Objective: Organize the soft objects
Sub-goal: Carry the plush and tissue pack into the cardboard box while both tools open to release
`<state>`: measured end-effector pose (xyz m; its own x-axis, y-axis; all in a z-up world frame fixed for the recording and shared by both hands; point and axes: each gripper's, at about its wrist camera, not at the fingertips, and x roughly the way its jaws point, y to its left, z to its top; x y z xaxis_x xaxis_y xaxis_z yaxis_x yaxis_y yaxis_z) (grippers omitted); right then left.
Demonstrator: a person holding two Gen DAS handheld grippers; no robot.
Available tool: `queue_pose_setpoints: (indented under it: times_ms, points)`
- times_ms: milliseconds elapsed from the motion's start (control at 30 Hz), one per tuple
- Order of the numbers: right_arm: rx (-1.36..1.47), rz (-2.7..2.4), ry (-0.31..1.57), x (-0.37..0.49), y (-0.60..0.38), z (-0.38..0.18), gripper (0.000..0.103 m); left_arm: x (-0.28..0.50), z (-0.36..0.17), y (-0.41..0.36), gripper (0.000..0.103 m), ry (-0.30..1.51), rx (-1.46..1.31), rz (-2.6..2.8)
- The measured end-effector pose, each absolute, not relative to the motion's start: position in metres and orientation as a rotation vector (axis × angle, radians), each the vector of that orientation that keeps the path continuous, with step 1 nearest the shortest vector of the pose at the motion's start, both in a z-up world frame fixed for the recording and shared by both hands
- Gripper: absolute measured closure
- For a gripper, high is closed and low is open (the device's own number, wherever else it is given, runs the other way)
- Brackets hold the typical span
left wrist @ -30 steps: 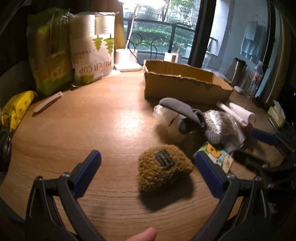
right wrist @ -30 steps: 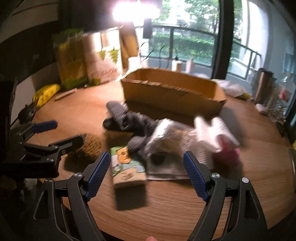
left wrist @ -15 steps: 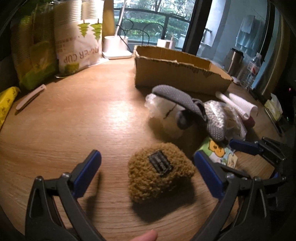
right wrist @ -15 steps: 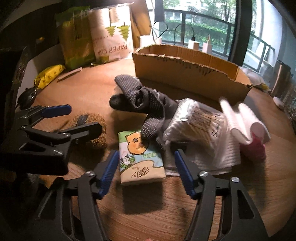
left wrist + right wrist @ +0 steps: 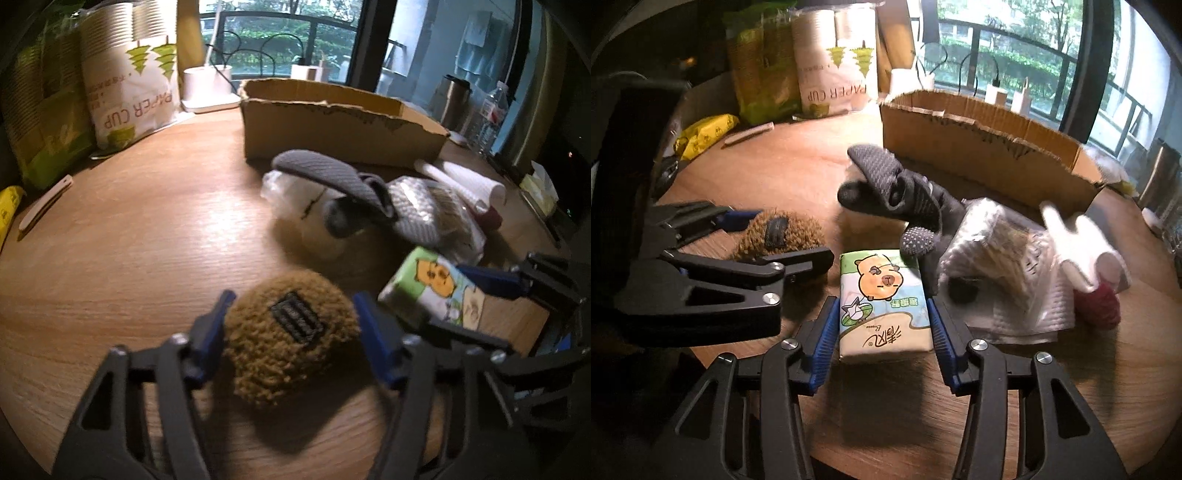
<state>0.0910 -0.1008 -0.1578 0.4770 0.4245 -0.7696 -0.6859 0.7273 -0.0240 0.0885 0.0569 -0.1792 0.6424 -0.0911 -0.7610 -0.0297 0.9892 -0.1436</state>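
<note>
- Left wrist view: left tongs (image 5: 291, 325) narrowed around the brown pouch (image 5: 291, 343), blue pads at both its flanks. Looks like contact, but I can't tell if the squeeze is full; pouch sits on the worktop (image 5: 129, 229).
- Right wrist view: right tongs (image 5: 882, 325) flank the tissue pack (image 5: 884, 304), pads touching or just beside its long edges. Pack lies flat on the worktop, not lifted.
- My read: both tongs are set for pickup at the same time, one soft item each, gripped across the narrow width so the pads can compress the sides.
- Box (image 5: 986, 147) stands open behind the pile, likely the drop target, though the task doesn't say so.
- Between tongs and box: grey glove (image 5: 897, 192) draped over a clear bag (image 5: 997, 243), white cloth (image 5: 1082, 240) and a red item (image 5: 1097, 306) to the right. The glove tip touches or overlaps the pack's far corner, so it may drag when the pack comes up.
- The two tongs are close together; the left one's frame crowds the left side of the right wrist view. Collision risk if both lift toward the box together.
- Back left, out of the way: paper cup sleeves (image 5: 129, 74), yellow packet (image 5: 705, 133), a flat stick (image 5: 44, 206).
</note>
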Motion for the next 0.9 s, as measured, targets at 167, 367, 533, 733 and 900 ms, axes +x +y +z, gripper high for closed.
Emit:
queue_pose_setpoints:
  times_ms: [167, 367, 533, 733, 900]
  points:
    - [-0.329, 0.689, 0.765, 0.088, -0.112, -0.137, 0.053, 0.086, -0.174, 0.053, 0.051, 0.868, -0.149, -0.042]
    - [-0.292, 0.674, 0.691, 0.089, -0.131, -0.110, 0.052, 0.084, -0.159, 0.045, 0.055, 0.849, -0.146, -0.057]
    - [-0.262, 0.661, 0.642, 0.100, -0.146, -0.091, 0.052, 0.087, -0.139, 0.039, 0.056, 0.813, -0.152, -0.059]
    - [-0.234, 0.644, 0.599, 0.122, -0.165, -0.076, 0.052, 0.098, -0.113, 0.027, 0.056, 0.764, -0.142, -0.070]
    - [-0.214, 0.621, 0.578, 0.146, -0.179, -0.069, 0.052, 0.115, -0.094, 0.017, 0.056, 0.722, -0.127, -0.078]
